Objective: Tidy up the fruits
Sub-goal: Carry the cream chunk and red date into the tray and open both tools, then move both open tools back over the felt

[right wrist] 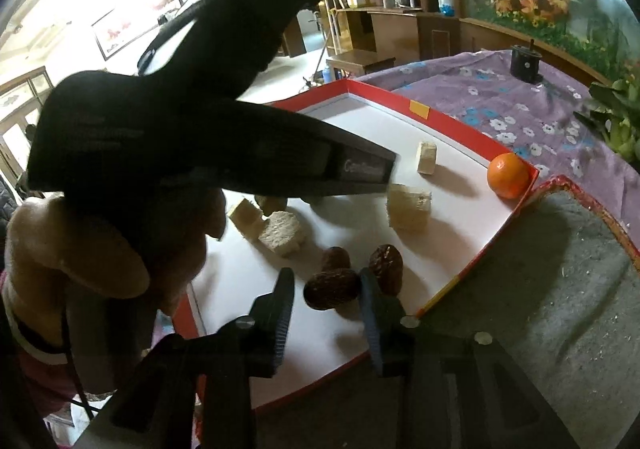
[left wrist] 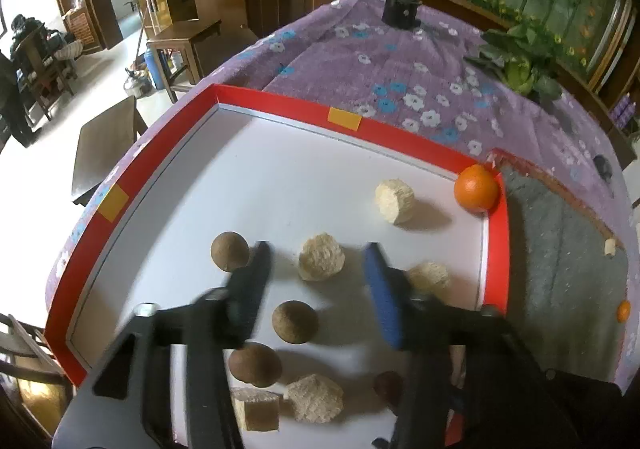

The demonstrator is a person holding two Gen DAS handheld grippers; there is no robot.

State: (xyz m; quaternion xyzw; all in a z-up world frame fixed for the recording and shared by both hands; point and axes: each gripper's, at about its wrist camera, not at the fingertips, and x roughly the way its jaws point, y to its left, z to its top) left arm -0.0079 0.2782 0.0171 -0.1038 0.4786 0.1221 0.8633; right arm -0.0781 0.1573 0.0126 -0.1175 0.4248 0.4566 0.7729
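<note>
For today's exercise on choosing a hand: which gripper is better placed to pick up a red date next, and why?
Probably the right. The right gripper stands open with a red date already between its fingers on the white tray. The left gripper is open around a pale chunk instead.

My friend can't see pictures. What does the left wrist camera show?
The open left gripper hovers over a red-rimmed white tray, a pale spongy chunk between its fingers. Brown balls lie nearby, an orange in the far corner.
</note>
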